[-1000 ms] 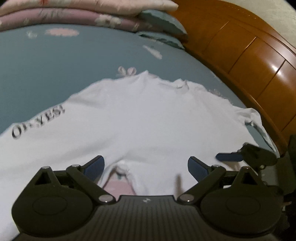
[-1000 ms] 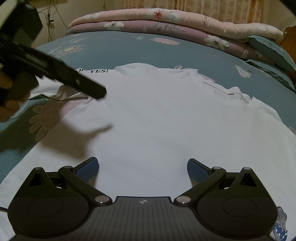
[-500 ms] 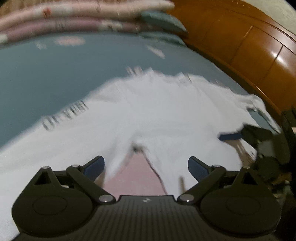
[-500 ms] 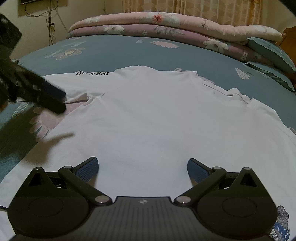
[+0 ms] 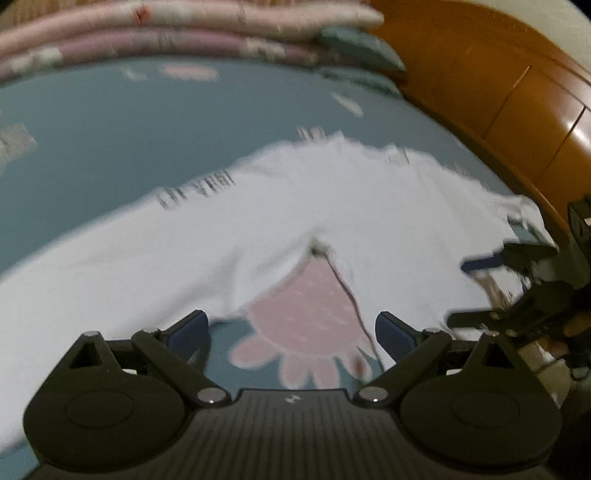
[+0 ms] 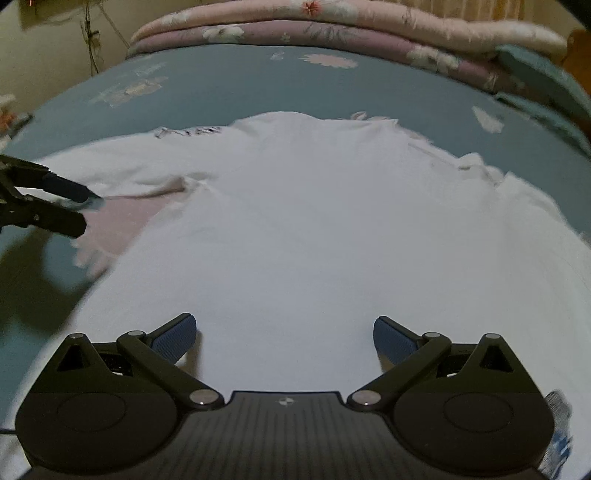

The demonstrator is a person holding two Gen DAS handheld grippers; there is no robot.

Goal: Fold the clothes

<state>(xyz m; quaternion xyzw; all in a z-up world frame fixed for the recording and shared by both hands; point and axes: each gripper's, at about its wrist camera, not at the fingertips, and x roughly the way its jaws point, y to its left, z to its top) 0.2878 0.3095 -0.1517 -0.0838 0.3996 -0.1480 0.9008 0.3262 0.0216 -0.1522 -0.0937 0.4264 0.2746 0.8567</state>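
Note:
A white T-shirt point(image 5: 332, 206) point(image 6: 314, 229) lies spread flat on the blue bed sheet point(image 5: 110, 129) point(image 6: 258, 85), with black lettering point(image 5: 195, 190) point(image 6: 188, 131) on its left sleeve. My left gripper point(image 5: 291, 328) point(image 6: 86, 212) is open with nothing in it. It hovers over the gap between sleeve and body, where a pink flower print point(image 5: 303, 317) on the sheet shows. My right gripper point(image 6: 284, 332) point(image 5: 472, 291) is open and holds nothing, low over the shirt's lower body. The left wrist view is blurred.
Folded floral quilts point(image 5: 147, 33) point(image 6: 332, 26) are stacked along the far side of the bed. Teal pillows point(image 5: 358, 48) point(image 6: 535, 70) lie beside them. A wooden headboard point(image 5: 498, 92) curves along the right. Bare blue sheet lies beyond the shirt.
My left gripper has drawn back off the shirt to the armpit gap, so more of the pink flower shows. The right gripper has barely moved.

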